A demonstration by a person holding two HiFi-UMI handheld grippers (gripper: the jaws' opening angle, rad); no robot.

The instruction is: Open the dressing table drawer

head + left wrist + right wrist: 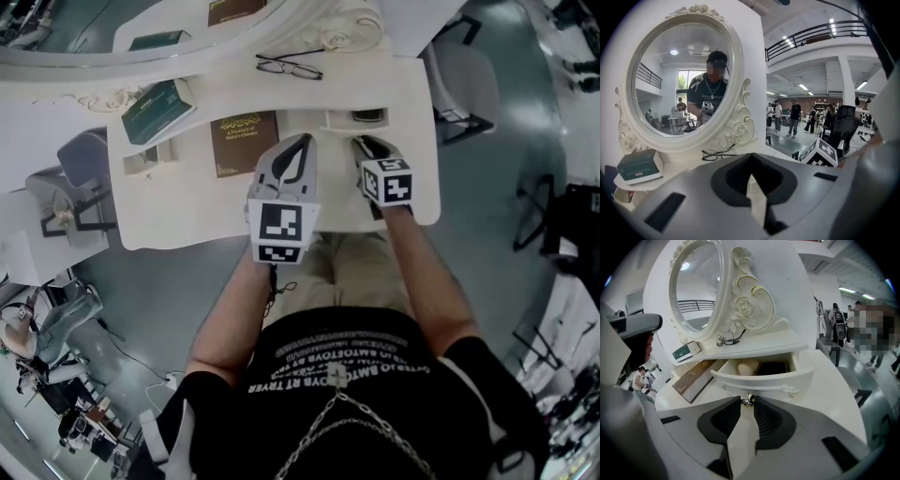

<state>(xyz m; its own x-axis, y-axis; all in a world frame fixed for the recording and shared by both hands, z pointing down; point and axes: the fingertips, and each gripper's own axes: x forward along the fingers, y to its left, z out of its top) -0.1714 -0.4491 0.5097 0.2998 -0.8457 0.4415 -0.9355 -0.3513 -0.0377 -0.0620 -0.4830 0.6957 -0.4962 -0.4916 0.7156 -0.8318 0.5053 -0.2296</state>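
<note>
Half-open drawer (764,378), mid-pull: right claw (747,401) pinching knob (748,399). Next I pull straight back from drawer. Left claw (751,158) pressed together, idle left of drawer.

Bright, even light from ceiling strips (832,24); crisp centres, heavy fisheye bending, dark vignetted corners.

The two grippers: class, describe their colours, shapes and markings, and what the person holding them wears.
Both the left gripper and the right gripper have pale grey shells tapering to pointed fingers lined with dark ribbed pads. Each carries a white cube with black square markers. The person wears a black short-sleeved T-shirt with white lettering and a chain.
</note>
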